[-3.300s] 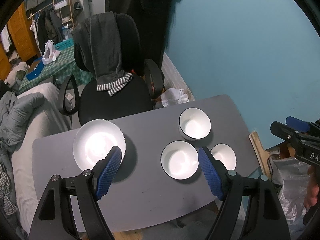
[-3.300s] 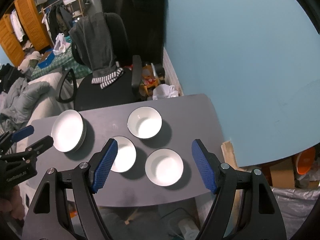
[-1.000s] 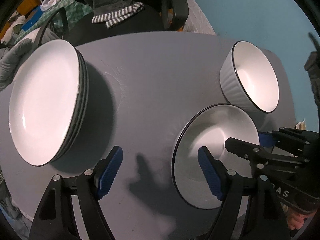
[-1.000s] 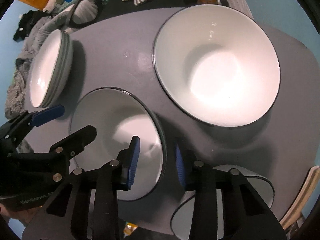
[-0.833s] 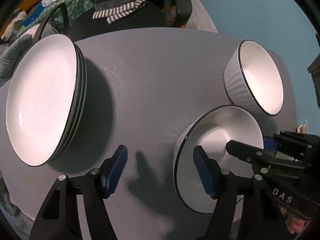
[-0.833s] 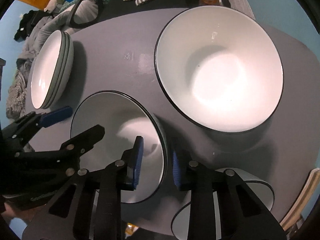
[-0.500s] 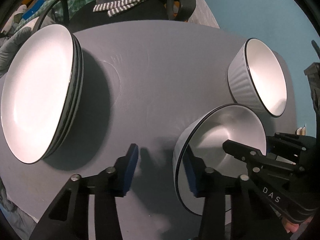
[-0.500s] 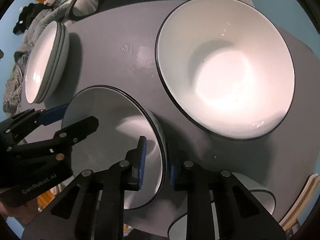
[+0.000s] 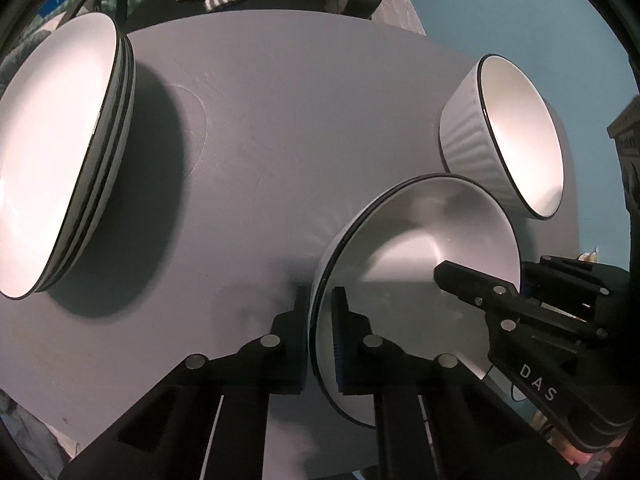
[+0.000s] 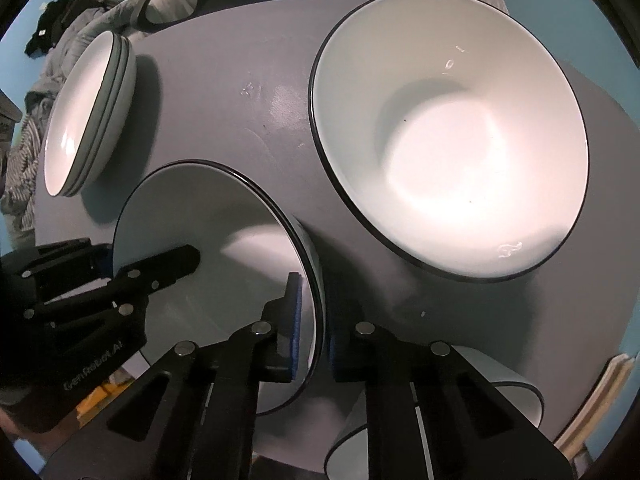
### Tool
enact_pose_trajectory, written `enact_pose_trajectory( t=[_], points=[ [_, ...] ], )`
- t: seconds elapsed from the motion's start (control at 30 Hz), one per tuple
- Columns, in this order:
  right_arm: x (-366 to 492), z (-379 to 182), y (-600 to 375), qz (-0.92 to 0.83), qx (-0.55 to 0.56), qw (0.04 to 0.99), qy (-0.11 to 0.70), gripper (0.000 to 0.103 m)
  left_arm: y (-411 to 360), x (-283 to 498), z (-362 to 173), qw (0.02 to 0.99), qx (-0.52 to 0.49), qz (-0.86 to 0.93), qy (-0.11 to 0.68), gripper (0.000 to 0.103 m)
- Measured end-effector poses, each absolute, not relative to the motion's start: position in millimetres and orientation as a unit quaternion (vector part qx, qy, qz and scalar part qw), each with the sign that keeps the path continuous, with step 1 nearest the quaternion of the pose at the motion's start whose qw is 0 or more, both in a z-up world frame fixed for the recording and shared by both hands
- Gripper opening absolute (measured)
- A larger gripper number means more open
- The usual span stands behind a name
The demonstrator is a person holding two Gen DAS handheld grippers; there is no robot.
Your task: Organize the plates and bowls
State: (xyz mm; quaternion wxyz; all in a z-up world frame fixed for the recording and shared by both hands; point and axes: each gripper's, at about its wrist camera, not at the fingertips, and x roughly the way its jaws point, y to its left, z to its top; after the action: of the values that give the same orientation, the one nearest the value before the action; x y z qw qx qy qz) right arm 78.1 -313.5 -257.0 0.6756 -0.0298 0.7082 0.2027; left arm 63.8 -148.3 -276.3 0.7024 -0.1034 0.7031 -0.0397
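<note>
Left gripper and right gripper have both just closed, clamped on opposite rims of the same bowl, on the bench between them. Plate stack beyond-left; lift is likely next.

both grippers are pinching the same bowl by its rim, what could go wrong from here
1. The left gripper and right gripper each clamp only the thin rim of the near bowl, on opposite sides. If the hands lift unevenly, the bowl may tilt or slip.
2. The ribbed bowl sits close behind it, and another bowl is right beside the right gripper, so a swing could knock either one.
3. The stack of plates sits near the table edge; a wide sweep could nudge it.
</note>
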Motion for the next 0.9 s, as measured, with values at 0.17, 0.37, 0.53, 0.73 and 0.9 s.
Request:
enact_pose_trajectory(
  t=[0.17, 0.37, 0.53, 0.73, 0.9],
  points=[
    [78.2, -253.7, -314.7, 0.199, -0.023, 0.676, 0.709, 0.008, -150.3, 59.6, -268.7, 0.706, -0.107, -0.035, 0.699, 0.008],
    [82.2, -249.2, -315.8, 0.204, -0.019, 0.676, 0.708, 0.008, -158.2, 61.3, -257.1, 0.714, -0.091, -0.034, 0.694, 0.008],
    [86.2, -237.9, -327.3, 0.200, -0.011, 0.680, 0.705, 0.008, -167.8, 66.6, -255.2, 0.717, -0.087, -0.043, 0.690, 0.008],
    [85.4, -234.1, -330.9, 0.196, -0.006, 0.685, 0.702, 0.008, -177.6, 70.5, -241.2, 0.722, -0.078, -0.051, 0.685, 0.008],
    [87.6, -221.2, -343.5, 0.193, 0.001, 0.688, 0.700, 0.008, -178.0, 78.4, -222.4, 0.727, -0.076, -0.059, 0.680, 0.008]
  ],
)
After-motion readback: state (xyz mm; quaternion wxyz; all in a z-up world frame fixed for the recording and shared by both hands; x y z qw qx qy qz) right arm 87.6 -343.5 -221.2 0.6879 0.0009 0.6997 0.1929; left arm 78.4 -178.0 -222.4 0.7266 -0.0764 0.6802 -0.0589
